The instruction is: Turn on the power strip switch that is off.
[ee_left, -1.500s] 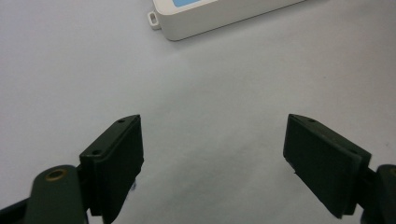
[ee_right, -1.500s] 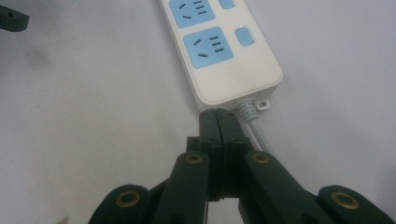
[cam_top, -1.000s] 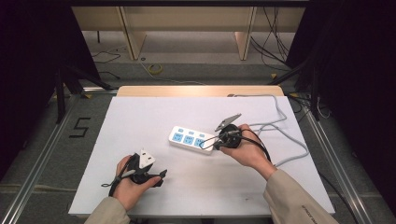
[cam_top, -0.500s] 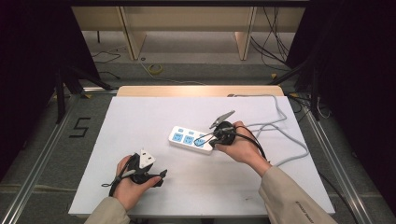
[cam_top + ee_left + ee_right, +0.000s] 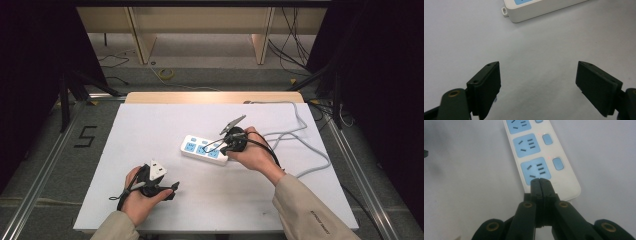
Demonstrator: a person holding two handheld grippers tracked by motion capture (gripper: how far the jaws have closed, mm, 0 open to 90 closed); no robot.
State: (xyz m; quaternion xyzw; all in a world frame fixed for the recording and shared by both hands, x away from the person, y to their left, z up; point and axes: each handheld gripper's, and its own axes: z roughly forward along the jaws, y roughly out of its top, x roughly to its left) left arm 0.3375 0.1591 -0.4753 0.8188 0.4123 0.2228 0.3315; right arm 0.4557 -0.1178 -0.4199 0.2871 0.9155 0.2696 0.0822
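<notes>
1. The left gripper rests low on the white tabletop at the near left; its fingers are wide apart and hold nothing
2. The white power strip with blue sockets lies in the middle of the tabletop
3. The right gripper has its fingers pressed together, empty, the tips just over the nearest socket

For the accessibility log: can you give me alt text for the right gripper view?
The right gripper, jaws pressed shut with nothing between them, points at the nearest blue socket of a white power strip. The strip lies on a white table, with blue switch buttons beside its sockets.
</notes>
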